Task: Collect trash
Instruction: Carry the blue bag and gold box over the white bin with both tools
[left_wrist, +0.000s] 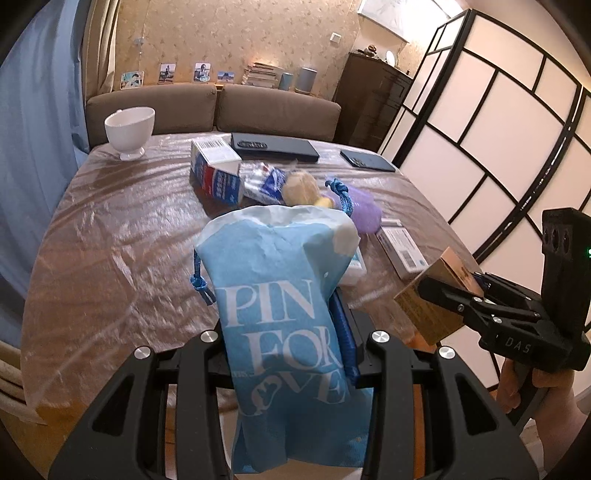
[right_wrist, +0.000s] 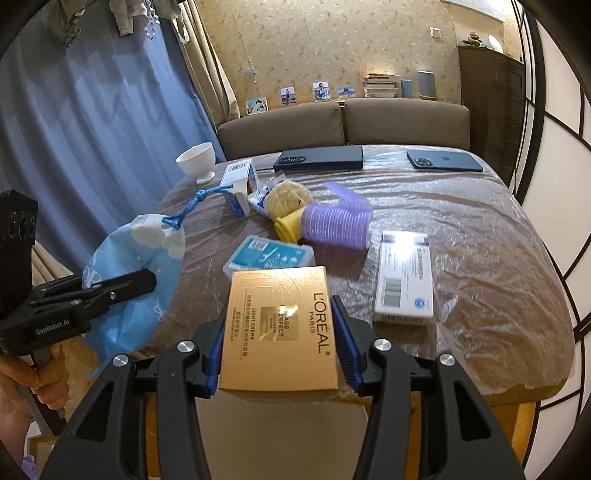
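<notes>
over table edge, right claw (right_wrist: 279, 354) clamps gold box (right_wrist: 279, 328) flat, lengthwise forward.

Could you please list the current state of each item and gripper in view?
left gripper: shut on the blue paper bag
blue paper bag: held upright, mouth open
right gripper: shut on the gold L'Oreal box
gold L'Oreal box: lifted, closed
milk carton: on its side
purple hair roller: on its side
white bowl: upright
white medicine box: flat, closed
</notes>
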